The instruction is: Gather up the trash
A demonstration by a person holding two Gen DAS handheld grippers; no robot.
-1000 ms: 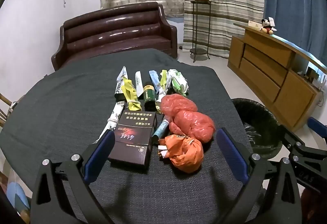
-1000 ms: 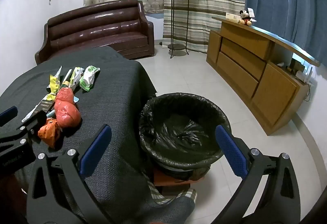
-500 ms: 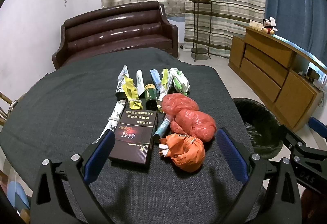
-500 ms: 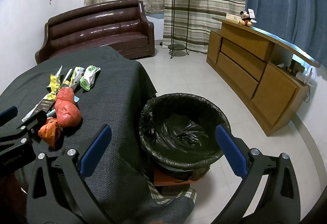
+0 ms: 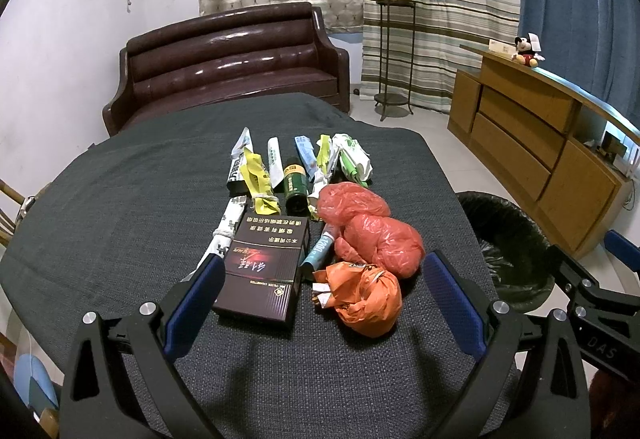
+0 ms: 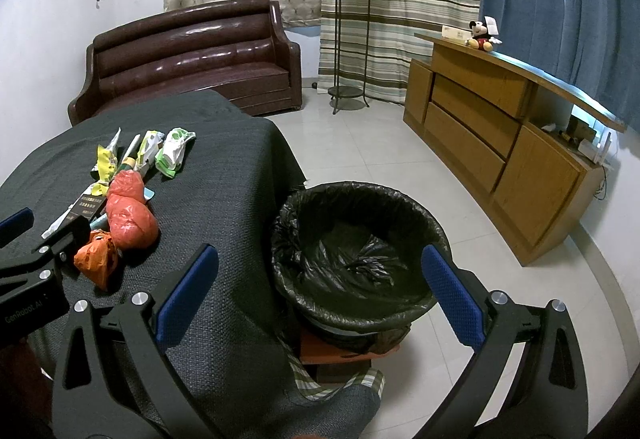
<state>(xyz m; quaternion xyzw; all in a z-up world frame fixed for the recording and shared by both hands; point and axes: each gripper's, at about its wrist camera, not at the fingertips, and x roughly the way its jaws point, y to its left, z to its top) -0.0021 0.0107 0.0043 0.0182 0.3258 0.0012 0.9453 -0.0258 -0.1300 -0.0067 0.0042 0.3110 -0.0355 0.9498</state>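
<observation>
The left gripper (image 5: 320,291) is held with its jaws spread wide and empty, low over the dark tablecloth (image 5: 120,207), bracketing the near end of the trash pile. The right gripper (image 6: 320,283) is likewise wide apart and empty, held above the black-lined trash bin (image 6: 356,259) beside the table.

The nearest items are best taken first: the orange plastic bag (image 5: 366,299) or the dark cigarette carton (image 5: 264,271). The bag should be pinched at its bunched middle (loose film may slip). The carton is judged to need closure across its narrow width.

Behind lie two red plastic bags (image 5: 380,239), a green can (image 5: 295,185) and assorted wrappers (image 5: 256,175).

"FILTER CIGARETTES" is legible on the carton, with Chinese text above it. "GenRobot.AI" is printed on the left gripper body.
</observation>
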